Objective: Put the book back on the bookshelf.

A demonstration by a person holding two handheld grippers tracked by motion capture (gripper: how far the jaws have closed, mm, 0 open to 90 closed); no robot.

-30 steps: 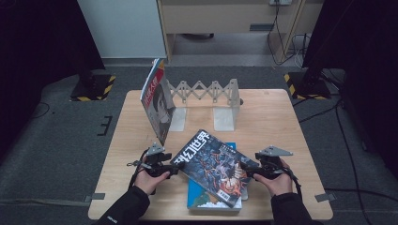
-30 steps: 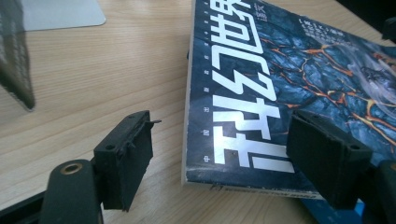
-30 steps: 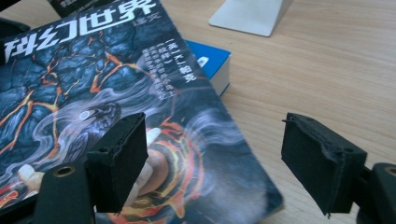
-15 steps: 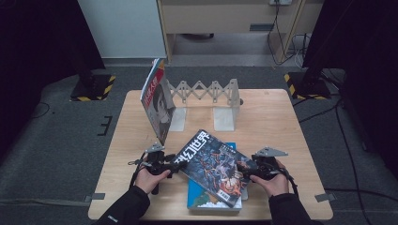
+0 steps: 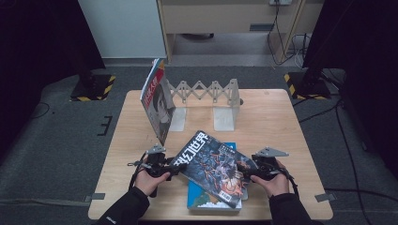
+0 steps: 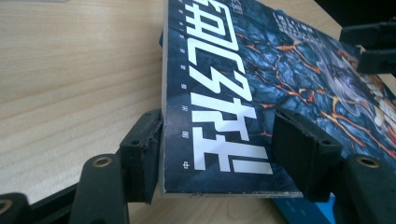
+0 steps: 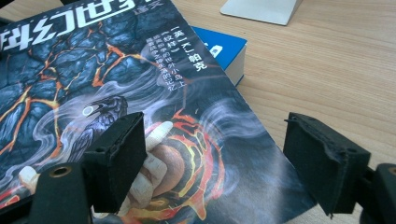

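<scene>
At the back of the surface (image 5: 281, 122) an expanding bookend rack (image 5: 206, 93) is seen, and one red-covered magazine (image 5: 157, 103) is kept in it, leaning against its left end. Nearer the person, the dark magazine (image 5: 213, 166) is laid askew on a blue book (image 5: 202, 199) (its long axis runs diagonally, title end towards the far left). The left tongs (image 5: 176, 167) have just been closing and are set astride the magazine's spine corner, one pad (image 6: 140, 154) against the edge, the other off the cover. The right tongs (image 5: 244, 174) are held apart over the opposite corner, nothing being pinched.
</scene>
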